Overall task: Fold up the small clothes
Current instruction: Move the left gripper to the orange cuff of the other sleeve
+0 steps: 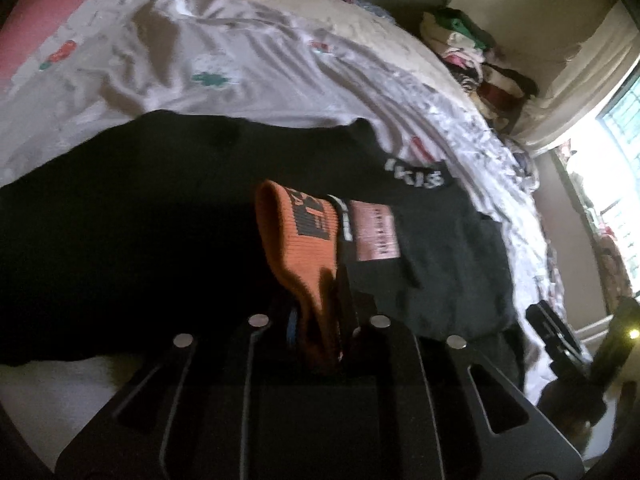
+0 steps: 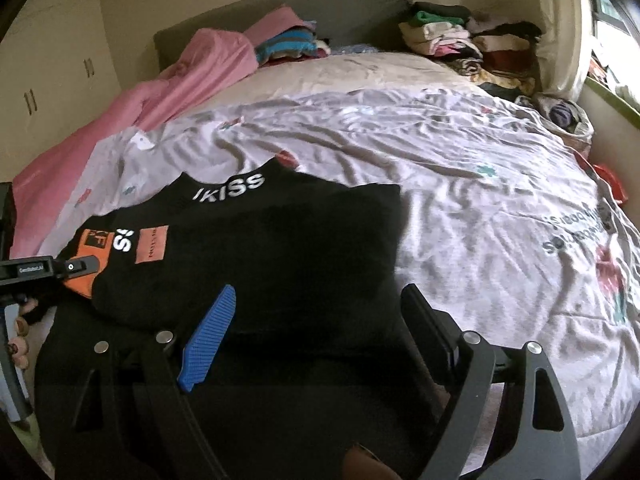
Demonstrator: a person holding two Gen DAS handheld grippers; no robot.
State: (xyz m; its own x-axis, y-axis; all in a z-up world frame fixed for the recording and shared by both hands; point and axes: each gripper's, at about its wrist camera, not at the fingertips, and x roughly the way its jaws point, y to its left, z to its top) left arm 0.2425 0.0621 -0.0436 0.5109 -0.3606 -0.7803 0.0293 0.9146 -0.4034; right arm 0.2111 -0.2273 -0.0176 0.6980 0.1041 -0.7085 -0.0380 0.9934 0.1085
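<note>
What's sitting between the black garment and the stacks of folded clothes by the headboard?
In the right wrist view, nothing but rumpled bed sheet lies between the black garment and the folded stacks.

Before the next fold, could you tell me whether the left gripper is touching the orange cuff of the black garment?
Touching. In the left wrist view, the left gripper is shut on the orange cuff, which rises from between its fingers.
</note>
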